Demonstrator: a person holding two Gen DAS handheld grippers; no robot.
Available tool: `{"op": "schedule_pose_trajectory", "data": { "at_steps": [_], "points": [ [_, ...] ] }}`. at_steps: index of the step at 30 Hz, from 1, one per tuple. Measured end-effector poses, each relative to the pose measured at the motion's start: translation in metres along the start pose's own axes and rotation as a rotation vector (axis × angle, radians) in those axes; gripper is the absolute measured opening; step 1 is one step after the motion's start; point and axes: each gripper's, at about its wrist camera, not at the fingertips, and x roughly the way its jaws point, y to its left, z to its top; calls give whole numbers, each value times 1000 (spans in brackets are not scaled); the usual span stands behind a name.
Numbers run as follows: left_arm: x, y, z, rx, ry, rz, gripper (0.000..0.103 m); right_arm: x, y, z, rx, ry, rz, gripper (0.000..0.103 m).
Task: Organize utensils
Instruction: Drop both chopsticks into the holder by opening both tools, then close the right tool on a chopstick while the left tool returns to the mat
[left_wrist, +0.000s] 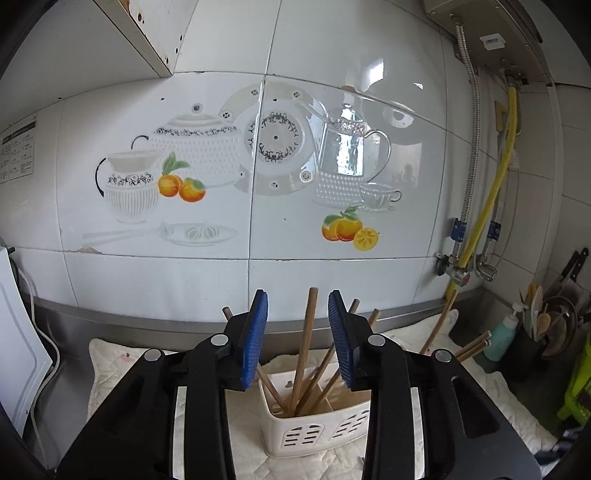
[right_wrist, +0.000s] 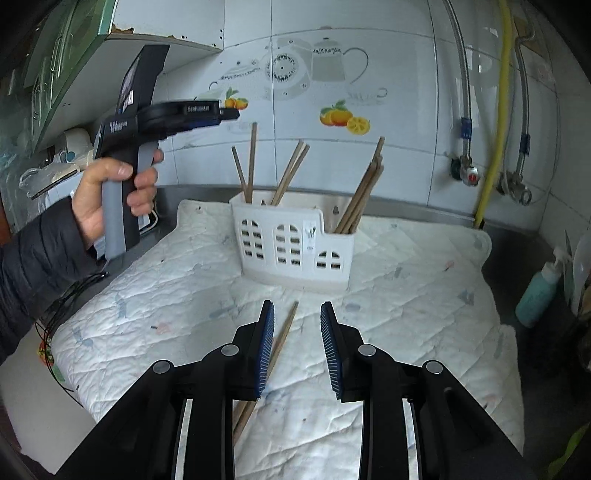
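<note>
Right tool (right_wrist: 297, 347) parted, empty | wooden chopsticks (right_wrist: 271, 363) flat on quilt (right_wrist: 147, 295)

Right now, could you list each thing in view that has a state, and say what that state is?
Left gripper: jaws open, one upright chopstick between them, not pressed.
Right gripper: jaws open over loose chopsticks lying flat on the quilted mat.
White utensil holder: upright, chopsticks standing in its compartments.
Soap pump bottle: upright beside the mat.

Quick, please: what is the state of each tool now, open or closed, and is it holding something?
Left tool: open, holding nothing; an upright chopstick in the holder stands between its pads.
Right tool: open, holding nothing; a chopstick on the cloth lies below it.
</note>
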Motion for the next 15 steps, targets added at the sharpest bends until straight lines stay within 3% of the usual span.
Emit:
{"op": "schedule_pose_trajectory", "data": {
  "at_steps": [8,15],
  "points": [
    [-47,1,-18,7,-21,9,53,-2,16,-80,84,103,40,26],
    [-92,1,-65,9,12,22,60,-3,28,-119,135,148,63,21]
  ]
}}
